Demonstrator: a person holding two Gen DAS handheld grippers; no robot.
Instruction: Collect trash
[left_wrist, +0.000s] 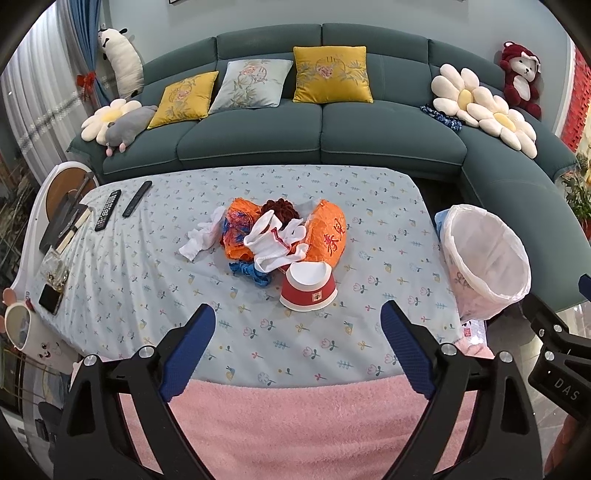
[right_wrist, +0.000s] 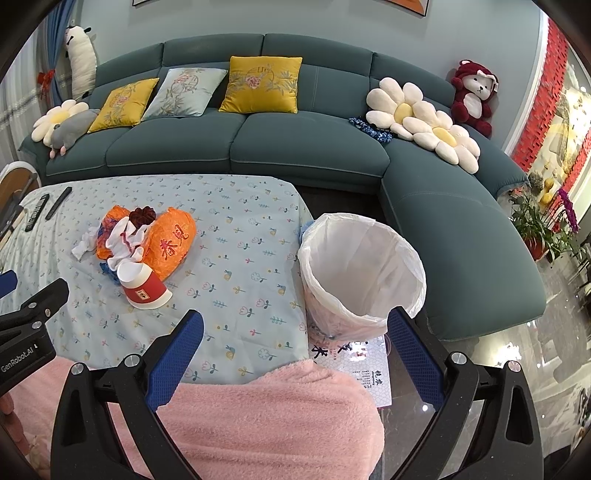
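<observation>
A heap of trash lies mid-table: a tipped red and white paper cup (left_wrist: 309, 288) (right_wrist: 144, 286), orange plastic bags (left_wrist: 328, 236) (right_wrist: 170, 242), crumpled white tissue (left_wrist: 275, 240) (right_wrist: 123, 236), a dark red paper flower (left_wrist: 280, 208) and blue scraps (left_wrist: 247, 271). A bin lined with a white bag (left_wrist: 487, 254) (right_wrist: 364, 277) stands at the table's right edge. My left gripper (left_wrist: 297, 317) hovers open over the near cloth, short of the cup, nothing between its fingers. My right gripper (right_wrist: 295, 325) is open too, pointing at the bin's near rim.
The table wears a pale blue flowered cloth (left_wrist: 147, 280) over a pink fleece (left_wrist: 295, 424). Two remotes (left_wrist: 122, 205), a phone (left_wrist: 50, 299) and a mug (left_wrist: 22, 328) sit at the left. A teal sofa (left_wrist: 321, 136) with cushions runs behind; potted plants (right_wrist: 539, 225) stand right.
</observation>
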